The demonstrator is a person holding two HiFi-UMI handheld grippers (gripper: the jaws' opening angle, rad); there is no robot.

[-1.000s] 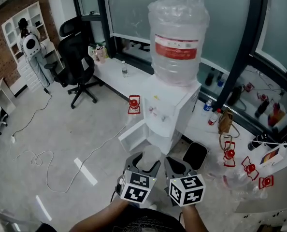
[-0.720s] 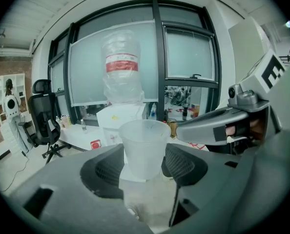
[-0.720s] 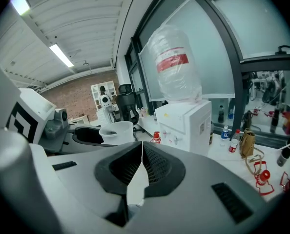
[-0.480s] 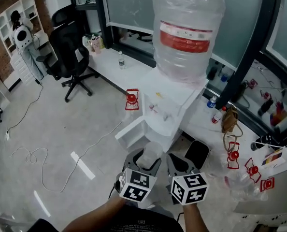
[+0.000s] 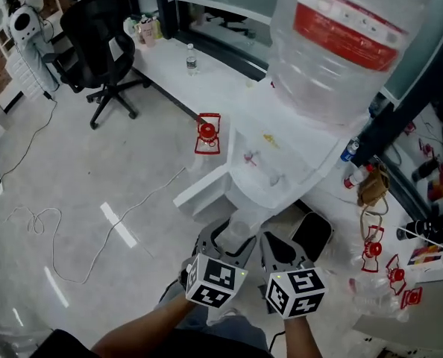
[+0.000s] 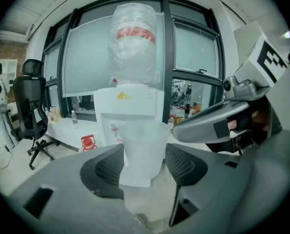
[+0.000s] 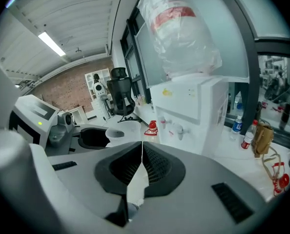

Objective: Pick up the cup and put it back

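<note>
At the dispenser front: the left tongs (image 6: 144, 165) hold a translucent cup (image 6: 142, 147) upright just in front of the white water dispenser (image 5: 270, 171), lower than its two taps (image 5: 249, 157).
Left tongs: both jaws press on the cup's lower sides, and its rim stands clear above them.
Right tongs: the right tongs (image 7: 141, 155) ride just beside the left pair, jaws closed flat against each other with nothing between.
Hands: two forearms (image 5: 169, 327) enter side by side from the bottom edge of the head view. The marker cubes (image 5: 215, 280) face up and both tongs point toward the dispenser.
Open room: bare grey floor (image 5: 95, 170) spreads wide to the left. To the right, a black bin (image 5: 311, 233) sits close against the dispenser's base.
Edges: a white panel (image 5: 200, 194) juts leftward from the dispenser's foot, near the cup. Above, the big clear bottle (image 5: 344, 47) with a red label sits on the cabinet top.
Around: a red lantern-shaped item (image 5: 207, 133) stands on the floor beside the dispenser, and a cable (image 5: 50, 230) trails across the floor. A black office chair (image 5: 95, 36) stands well apart, by a long white tabletop (image 5: 214, 80) carrying a small water bottle (image 5: 191, 60).
</note>
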